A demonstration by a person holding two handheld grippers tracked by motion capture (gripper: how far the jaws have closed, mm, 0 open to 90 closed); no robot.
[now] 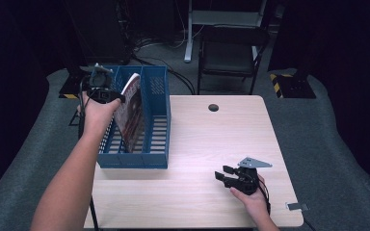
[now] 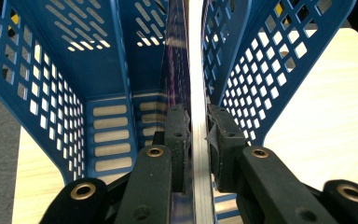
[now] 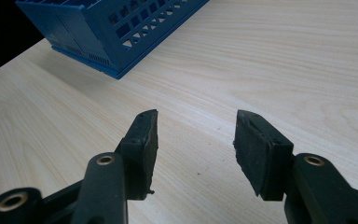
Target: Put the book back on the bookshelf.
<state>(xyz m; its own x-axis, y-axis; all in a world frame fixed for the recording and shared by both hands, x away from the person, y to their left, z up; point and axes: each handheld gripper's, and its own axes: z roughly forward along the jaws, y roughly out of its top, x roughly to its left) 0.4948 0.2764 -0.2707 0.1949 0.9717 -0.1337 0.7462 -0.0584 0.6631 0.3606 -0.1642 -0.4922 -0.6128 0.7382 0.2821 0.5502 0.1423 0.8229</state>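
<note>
The book (image 1: 131, 109) stands tilted in the middle slot of the blue file rack (image 1: 155, 159), its lower end down among the slats, so the filing looks nearly done. Your left gripper (image 2: 196, 128) grips its top edge, both pads pressed against it; what is left is to let go and lift clear. Your right gripper (image 3: 196, 140) rests idle over the bare table (image 1: 207, 139), jaws wide apart and empty.

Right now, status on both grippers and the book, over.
Left gripper shut on book, which stands tilted in the middle slot of the blue file rack. Right gripper open, nothing between its jaws, over bare table. Nothing blocking.
</note>
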